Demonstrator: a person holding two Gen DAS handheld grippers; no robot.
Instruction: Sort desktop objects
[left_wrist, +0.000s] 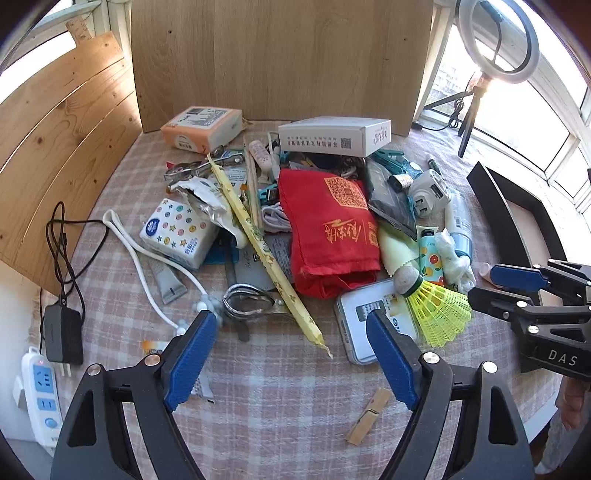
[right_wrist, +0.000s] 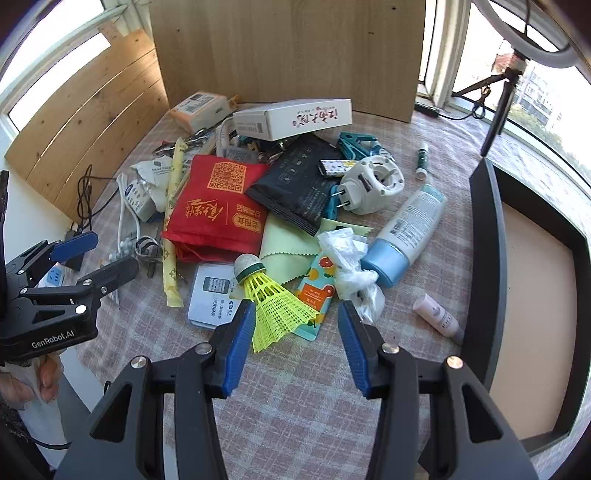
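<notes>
Directly ahead of the right gripper (right_wrist: 295, 328) lies a yellow shuttlecock (right_wrist: 273, 295), tipped on its side atop a white card case (right_wrist: 212, 295) near the front edge of the clutter. Its long axis runs diagonally: cork end pointing away and left, open skirt toward the fingers, nearly between them. Both jaws stand wide apart, holding nothing. The left gripper (left_wrist: 291, 354) is also spread and empty, with the shuttlecock off to its right, so the right hand looks nearer.
</notes>
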